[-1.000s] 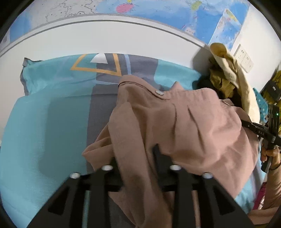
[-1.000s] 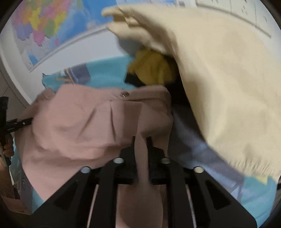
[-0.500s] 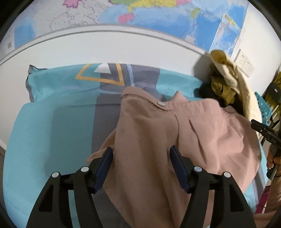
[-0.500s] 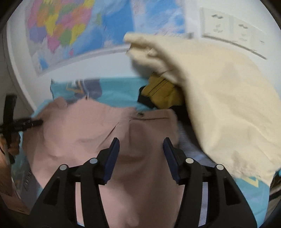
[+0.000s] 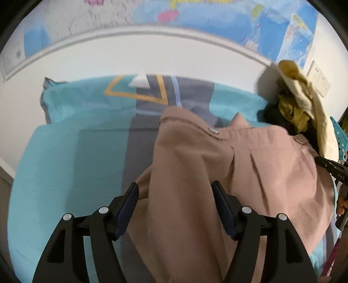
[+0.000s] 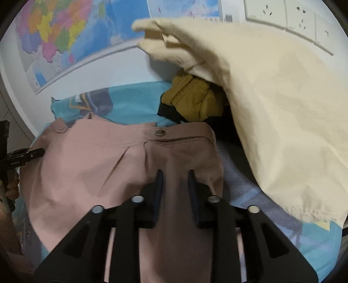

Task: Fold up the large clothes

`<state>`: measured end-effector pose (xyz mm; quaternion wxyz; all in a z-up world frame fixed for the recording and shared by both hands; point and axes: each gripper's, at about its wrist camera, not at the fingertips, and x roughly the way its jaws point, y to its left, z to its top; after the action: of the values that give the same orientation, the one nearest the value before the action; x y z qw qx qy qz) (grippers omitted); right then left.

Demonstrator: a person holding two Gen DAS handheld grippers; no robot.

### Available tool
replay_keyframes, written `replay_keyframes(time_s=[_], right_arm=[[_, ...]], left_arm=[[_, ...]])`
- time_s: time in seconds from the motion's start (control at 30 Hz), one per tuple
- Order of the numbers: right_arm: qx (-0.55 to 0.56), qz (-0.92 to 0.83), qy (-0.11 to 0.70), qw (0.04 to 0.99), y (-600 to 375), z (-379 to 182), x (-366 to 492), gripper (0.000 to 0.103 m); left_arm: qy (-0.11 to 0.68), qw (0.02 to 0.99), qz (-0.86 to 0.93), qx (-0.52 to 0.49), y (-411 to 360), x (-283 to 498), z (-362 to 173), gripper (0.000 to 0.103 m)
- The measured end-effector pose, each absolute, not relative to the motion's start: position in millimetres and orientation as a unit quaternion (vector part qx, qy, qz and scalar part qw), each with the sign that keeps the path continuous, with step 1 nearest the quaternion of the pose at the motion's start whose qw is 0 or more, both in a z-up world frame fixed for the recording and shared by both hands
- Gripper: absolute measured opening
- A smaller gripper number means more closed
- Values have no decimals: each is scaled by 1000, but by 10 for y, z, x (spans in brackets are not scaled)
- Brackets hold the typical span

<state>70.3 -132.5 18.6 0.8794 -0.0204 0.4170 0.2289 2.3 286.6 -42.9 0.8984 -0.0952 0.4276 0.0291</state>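
Note:
Dusty-pink trousers (image 5: pixel 250 165) lie on the turquoise and grey bed cover (image 5: pixel 71 156), waistband with metal buttons toward the wall. My left gripper (image 5: pixel 175 191) is open, its fingers straddling a fold of the pink cloth without clamping it. In the right wrist view the same trousers (image 6: pixel 91 165) spread out to the left. My right gripper (image 6: pixel 173 174) stands narrowly open, with a ridge of pink cloth running between its fingers; the jaws are not pressed together. The right gripper's tip (image 5: pixel 330 166) shows at the right edge of the left wrist view.
A pile of clothes sits against the wall at the right: a cream garment (image 6: pixel 271 98), a mustard one (image 6: pixel 191 98) and something black beneath. Wall maps (image 6: pixel 65 34) and sockets (image 6: pixel 300 17) are behind. The left gripper (image 6: pixel 24 155) shows at the left edge.
Both grippers were shut on the pink trousers a second ago and then opened, letting them drop flat. The right jaws have since narrowed again around a ridge of cloth.

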Motion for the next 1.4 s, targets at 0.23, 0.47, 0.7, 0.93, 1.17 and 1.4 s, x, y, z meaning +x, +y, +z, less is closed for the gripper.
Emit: replay_keyframes(time_s=[0.23, 0.47, 0.7, 0.93, 1.17, 1.4], right_arm=[[-51, 295, 402, 865, -1206, 278, 284, 43], [-38, 270, 434, 859, -1172, -36, 487, 33], [-23, 278, 417, 865, -1234, 149, 317, 49], [-27, 308, 397, 864, -1250, 297, -35, 57], [-63, 305, 407, 859, -1207, 140, -225, 57], [-35, 279, 427, 859, -1268, -40, -61, 53]], left_arm=[[410, 909, 12, -71, 2799, -280, -328, 69], [441, 892, 16, -95, 2869, -223, -614, 67], [425, 901, 46, -79, 2794, -322, -492, 70], [392, 918, 58, -31, 2525, -582, -317, 78], [392, 918, 44, -29, 2411, -675, -350, 79], [418, 905, 44, -69, 2533, -607, -561, 83]])
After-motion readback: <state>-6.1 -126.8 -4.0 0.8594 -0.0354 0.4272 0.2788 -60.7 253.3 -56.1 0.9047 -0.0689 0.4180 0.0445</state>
